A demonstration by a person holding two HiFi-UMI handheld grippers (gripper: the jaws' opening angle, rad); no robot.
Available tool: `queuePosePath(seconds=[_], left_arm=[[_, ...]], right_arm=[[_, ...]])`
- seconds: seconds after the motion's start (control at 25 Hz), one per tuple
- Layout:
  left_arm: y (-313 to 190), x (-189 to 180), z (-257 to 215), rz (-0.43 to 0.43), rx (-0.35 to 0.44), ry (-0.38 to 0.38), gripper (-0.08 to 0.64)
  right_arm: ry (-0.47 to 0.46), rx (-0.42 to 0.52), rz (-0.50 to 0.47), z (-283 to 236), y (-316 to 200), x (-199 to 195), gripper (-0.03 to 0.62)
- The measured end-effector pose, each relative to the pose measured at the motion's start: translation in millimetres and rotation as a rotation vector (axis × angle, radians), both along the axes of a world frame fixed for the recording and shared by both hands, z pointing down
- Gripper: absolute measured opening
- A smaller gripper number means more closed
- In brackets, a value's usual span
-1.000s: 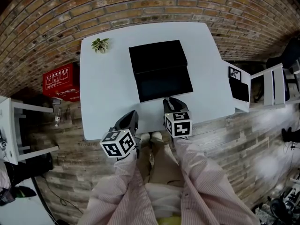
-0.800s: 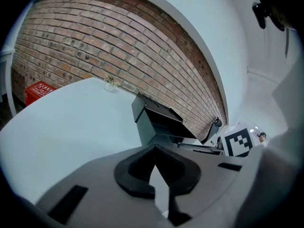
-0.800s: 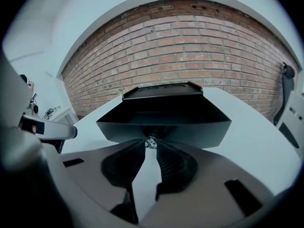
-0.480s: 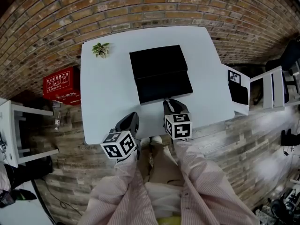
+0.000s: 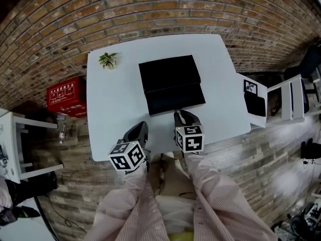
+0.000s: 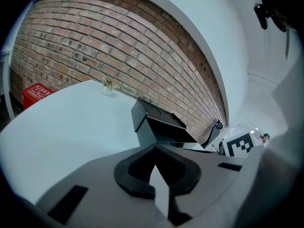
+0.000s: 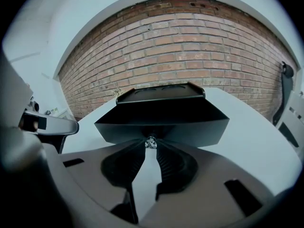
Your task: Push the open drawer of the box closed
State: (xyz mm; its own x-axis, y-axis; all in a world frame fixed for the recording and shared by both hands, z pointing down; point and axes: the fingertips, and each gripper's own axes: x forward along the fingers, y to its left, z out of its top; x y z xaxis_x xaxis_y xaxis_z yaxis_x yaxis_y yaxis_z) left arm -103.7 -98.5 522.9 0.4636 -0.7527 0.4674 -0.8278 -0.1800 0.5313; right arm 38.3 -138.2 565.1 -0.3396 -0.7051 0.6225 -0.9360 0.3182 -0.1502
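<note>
A black box [image 5: 169, 72] stands in the middle of the white table [image 5: 113, 109], its drawer [image 5: 174, 98] drawn out part way toward me. My right gripper [image 5: 179, 113] is at the drawer's front. In the right gripper view its jaw tips [image 7: 151, 145] close on the small silver knob [image 7: 151, 141] of the drawer front [image 7: 190, 126]. My left gripper [image 5: 142, 126] hovers at the table's near edge, left of the drawer, shut and holding nothing. From the left gripper view [image 6: 155, 147] the box [image 6: 154, 122] lies ahead to the right.
A small potted plant [image 5: 107, 59] sits at the table's far left corner. On the floor to the left are a red box [image 5: 66, 93] and a white rack [image 5: 15, 144]. A white stand with a marker card [image 5: 252, 95] and a white chair [image 5: 296, 97] are on the right.
The drawer has slid further into the box, so less of it sticks out. My right gripper moved forward with it, still on the knob. The left gripper has stayed in place.
</note>
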Motion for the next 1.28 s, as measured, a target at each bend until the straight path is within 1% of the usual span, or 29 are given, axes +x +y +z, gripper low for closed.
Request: queuePosePath(seconds=[1.28], left_arm=[[-52.8, -9.1, 3.6, -0.016, -0.007, -0.003, -0.006]], right_arm=[[-0.014, 0.007, -0.003, 1.2, -60.5, -10.9, 0.078]])
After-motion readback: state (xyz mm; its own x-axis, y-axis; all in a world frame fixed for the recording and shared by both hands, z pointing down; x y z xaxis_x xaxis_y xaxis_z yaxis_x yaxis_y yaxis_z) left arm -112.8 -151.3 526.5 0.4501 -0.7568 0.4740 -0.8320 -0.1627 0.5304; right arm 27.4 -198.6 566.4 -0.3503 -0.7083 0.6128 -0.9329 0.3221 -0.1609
